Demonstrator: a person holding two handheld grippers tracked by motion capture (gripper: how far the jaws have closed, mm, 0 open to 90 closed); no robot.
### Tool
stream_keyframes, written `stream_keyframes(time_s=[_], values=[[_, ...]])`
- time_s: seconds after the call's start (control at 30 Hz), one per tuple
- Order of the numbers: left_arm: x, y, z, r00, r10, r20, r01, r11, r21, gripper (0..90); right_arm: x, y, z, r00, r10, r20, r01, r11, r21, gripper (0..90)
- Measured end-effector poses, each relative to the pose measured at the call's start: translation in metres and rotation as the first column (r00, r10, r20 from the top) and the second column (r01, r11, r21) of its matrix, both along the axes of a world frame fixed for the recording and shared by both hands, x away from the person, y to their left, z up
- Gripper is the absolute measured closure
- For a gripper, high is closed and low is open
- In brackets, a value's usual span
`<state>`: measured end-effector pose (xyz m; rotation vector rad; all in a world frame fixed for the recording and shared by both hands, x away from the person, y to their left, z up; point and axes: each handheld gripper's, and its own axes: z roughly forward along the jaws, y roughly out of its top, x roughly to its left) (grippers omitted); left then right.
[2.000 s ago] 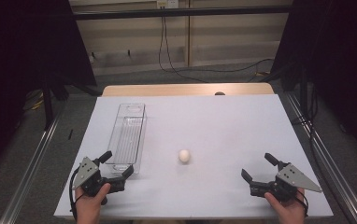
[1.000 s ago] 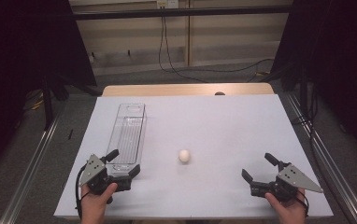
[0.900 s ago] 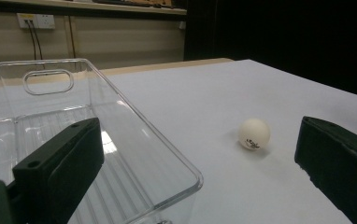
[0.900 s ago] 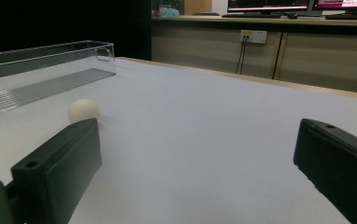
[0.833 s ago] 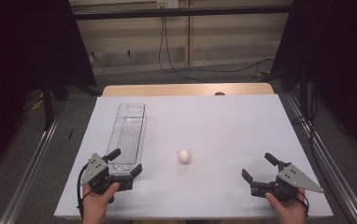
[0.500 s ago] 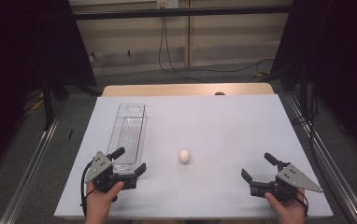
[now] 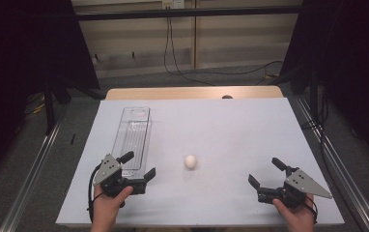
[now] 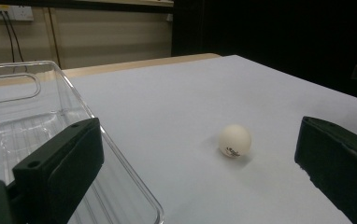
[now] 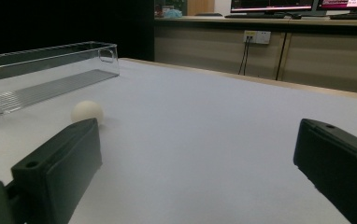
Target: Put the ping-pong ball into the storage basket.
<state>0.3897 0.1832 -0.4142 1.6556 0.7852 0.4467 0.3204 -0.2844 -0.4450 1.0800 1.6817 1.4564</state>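
High view, ball: a white ping-pong ball [image 7: 190, 161] lay on the white table [image 7: 231, 130] just below the frame's centre, apart from everything.
High view, tray: a clear plastic tray [image 7: 133, 137] stood left of centre, empty.
High view, left gripper [image 7: 139, 167]: lower left, jaws spread wide, nothing held, at the tray's near end and pointing toward the ball.
High view, right gripper [image 7: 265, 172]: lower right, jaws wide, nothing held, well apart from the ball.
Left gripper view: the ball [image 8: 234, 140] sat right of centre between the jaws but farther off; the tray [image 8: 50, 121] was at left.
Right gripper view: the ball [image 9: 87, 112] was at left, the tray [image 9: 46, 74] in the upper left.
Step, as judged: approach, with the left gripper nearer.
Next move: advance until the jaws flank the ball, then close gently, since it could roll.
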Motion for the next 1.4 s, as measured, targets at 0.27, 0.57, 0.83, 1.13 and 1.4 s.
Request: stream_keyframes(time_s=[0.27, 0.57, 0.83, 1.13, 1.4], values=[[0.002, -0.011, 0.002, 0.9998, -0.017, 0.005, 0.017, 0.9998, -0.002, 1.6, -0.001, -0.001, 0.001, 1.0, -0.003, -0.001, 0.003, 1.0, 0.005, 0.6], [0.004, -0.017, 0.003, 0.9999, -0.017, 0.002, 0.017, 0.9997, 0.019, 1.6, -0.001, -0.001, 0.001, 1.0, 0.0, -0.003, 0.0, 1.0, 0.006, 0.6], [0.005, -0.022, 0.004, 0.9997, -0.022, -0.006, 0.022, 0.9997, 0.011, 1.6, -0.001, 0.0, 0.001, 1.0, -0.002, 0.003, 0.002, 1.0, 0.005, 0.8], [0.008, -0.03, 0.006, 0.9995, -0.032, -0.002, 0.032, 0.9994, 0.013, 1.6, -0.001, -0.001, 0.001, 1.0, 0.003, 0.003, -0.003, 1.0, 0.007, 0.8], [0.012, -0.036, 0.005, 0.999, -0.044, -0.007, 0.044, 0.9987, 0.026, 1.7, -0.002, -0.001, 0.002, 1.0, 0.004, 0.004, -0.004, 1.0, 0.008, 1.1]])
